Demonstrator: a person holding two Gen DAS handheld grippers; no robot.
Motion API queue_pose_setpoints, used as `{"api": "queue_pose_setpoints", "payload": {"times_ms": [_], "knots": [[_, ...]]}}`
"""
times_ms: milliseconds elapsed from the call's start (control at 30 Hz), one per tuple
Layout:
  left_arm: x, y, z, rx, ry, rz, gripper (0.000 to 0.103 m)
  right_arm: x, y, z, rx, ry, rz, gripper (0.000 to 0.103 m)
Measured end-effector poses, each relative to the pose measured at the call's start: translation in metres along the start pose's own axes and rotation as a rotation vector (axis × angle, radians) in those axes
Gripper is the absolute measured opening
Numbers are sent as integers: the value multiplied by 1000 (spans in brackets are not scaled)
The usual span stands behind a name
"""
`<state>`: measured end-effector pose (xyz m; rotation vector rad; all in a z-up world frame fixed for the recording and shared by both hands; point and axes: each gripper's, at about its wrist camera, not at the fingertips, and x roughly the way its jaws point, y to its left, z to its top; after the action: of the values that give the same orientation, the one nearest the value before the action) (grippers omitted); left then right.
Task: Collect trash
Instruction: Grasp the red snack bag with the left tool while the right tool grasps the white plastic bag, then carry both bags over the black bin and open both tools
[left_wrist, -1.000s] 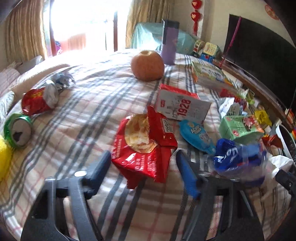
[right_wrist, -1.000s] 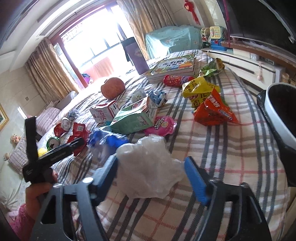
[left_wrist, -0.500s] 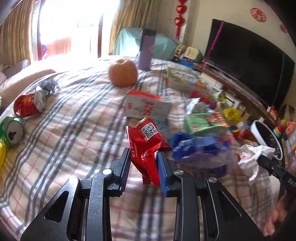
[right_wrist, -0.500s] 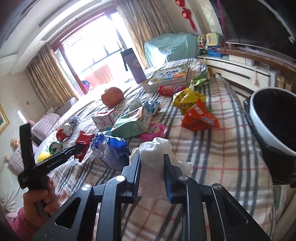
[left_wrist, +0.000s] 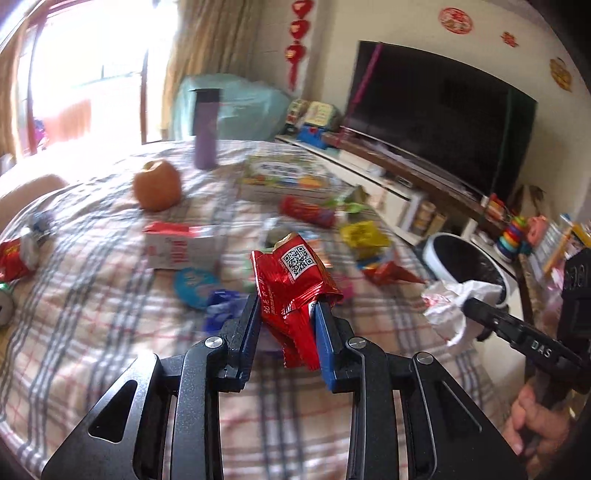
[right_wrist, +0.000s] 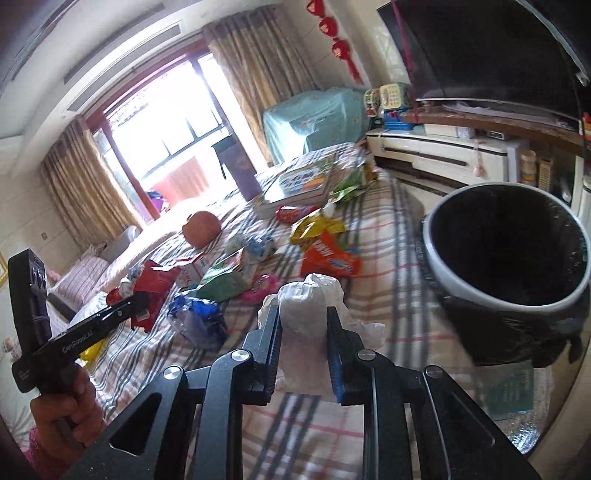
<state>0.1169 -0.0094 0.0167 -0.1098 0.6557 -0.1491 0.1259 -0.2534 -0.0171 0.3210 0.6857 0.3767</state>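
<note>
My left gripper (left_wrist: 288, 308) is shut on a crumpled red snack wrapper (left_wrist: 295, 280) with a QR code, lifted off the plaid bed cover (left_wrist: 92, 295). In the right wrist view that wrapper (right_wrist: 153, 284) shows at the left. My right gripper (right_wrist: 303, 317) is shut on a crumpled white tissue (right_wrist: 308, 306), which the left wrist view shows as a tissue (left_wrist: 454, 299) held at the right. The black bin with a white rim (right_wrist: 506, 258) stands beside the bed at the right, its mouth open; the bin (left_wrist: 469, 266) lies just behind the tissue in the left wrist view.
Several pieces of trash lie on the bed: a blue plastic bag (right_wrist: 199, 317), a green carton (right_wrist: 225, 280), an orange packet (right_wrist: 328, 258), a yellow packet (right_wrist: 314, 229), a white and red box (left_wrist: 181, 247). An orange fruit (left_wrist: 157, 184), a purple flask (left_wrist: 205, 129) and a book (left_wrist: 288, 177) lie farther back.
Both grippers closed: the left on the red wrapper, the right on the white tissue. Both then lifted their loads off the bed and swung right, toward the bin.
</note>
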Motion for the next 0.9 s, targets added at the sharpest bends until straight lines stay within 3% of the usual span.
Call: {"api": "queue_pose_setpoints", "payload": {"times_ms": [267, 900], "knots": [[18, -58, 3, 81, 36, -104, 27, -25, -32, 6, 50, -48, -50, 23], [56, -155, 13, 215, 98, -245, 27, -66, -102, 33, 122, -142, -177, 23]]}}
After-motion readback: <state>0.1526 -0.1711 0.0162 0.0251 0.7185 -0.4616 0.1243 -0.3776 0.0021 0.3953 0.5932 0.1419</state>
